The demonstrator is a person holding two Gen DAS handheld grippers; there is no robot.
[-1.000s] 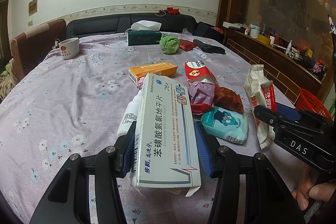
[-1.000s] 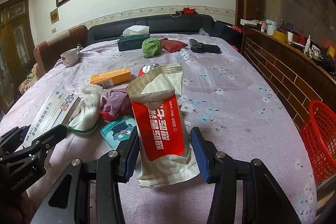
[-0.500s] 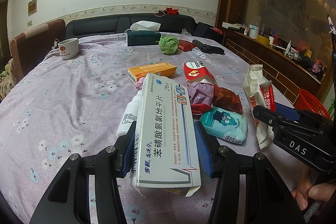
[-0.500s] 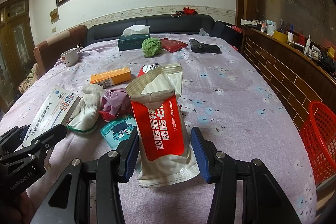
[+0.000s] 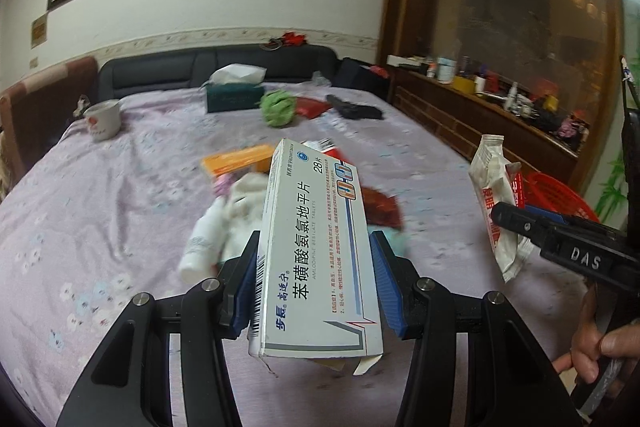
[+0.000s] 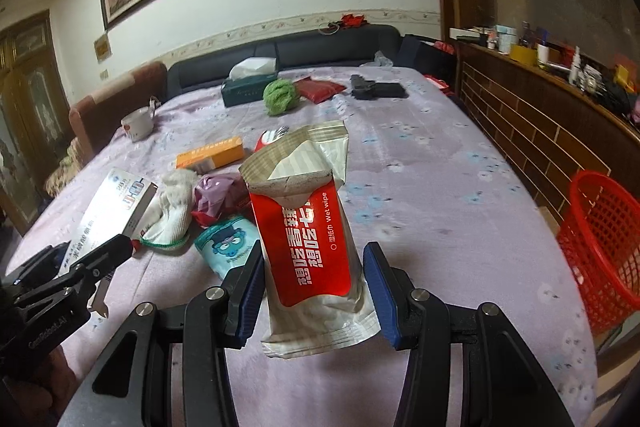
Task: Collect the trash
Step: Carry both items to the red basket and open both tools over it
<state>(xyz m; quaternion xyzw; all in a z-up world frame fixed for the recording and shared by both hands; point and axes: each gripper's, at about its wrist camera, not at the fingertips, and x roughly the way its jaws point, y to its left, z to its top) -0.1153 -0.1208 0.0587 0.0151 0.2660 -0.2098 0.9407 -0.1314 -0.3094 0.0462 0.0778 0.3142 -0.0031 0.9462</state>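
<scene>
Between left tongs (image 5: 316, 285), clamped medicine box (image 5: 316, 247), right tongs (image 6: 314, 291) clamping wet-wipe packet (image 6: 312, 239)

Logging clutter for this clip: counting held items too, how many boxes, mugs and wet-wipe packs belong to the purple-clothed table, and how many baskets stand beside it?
Boxes: 3 (white medicine box, orange box, green tissue box)
Mugs: 1 (white mug)
Wet-wipe packs: 1 (wet-wipe pack)
Baskets: 1 (red basket)
Total: 6

"28" on white medicine box (image 5: 316, 251); "Wet wipe" on red packet (image 6: 310, 247); "DAS" on right gripper (image 5: 516, 223).

Glossy cardboard box (image 5: 316, 251) — crinkled plastic wrapper (image 6: 312, 243)
</scene>
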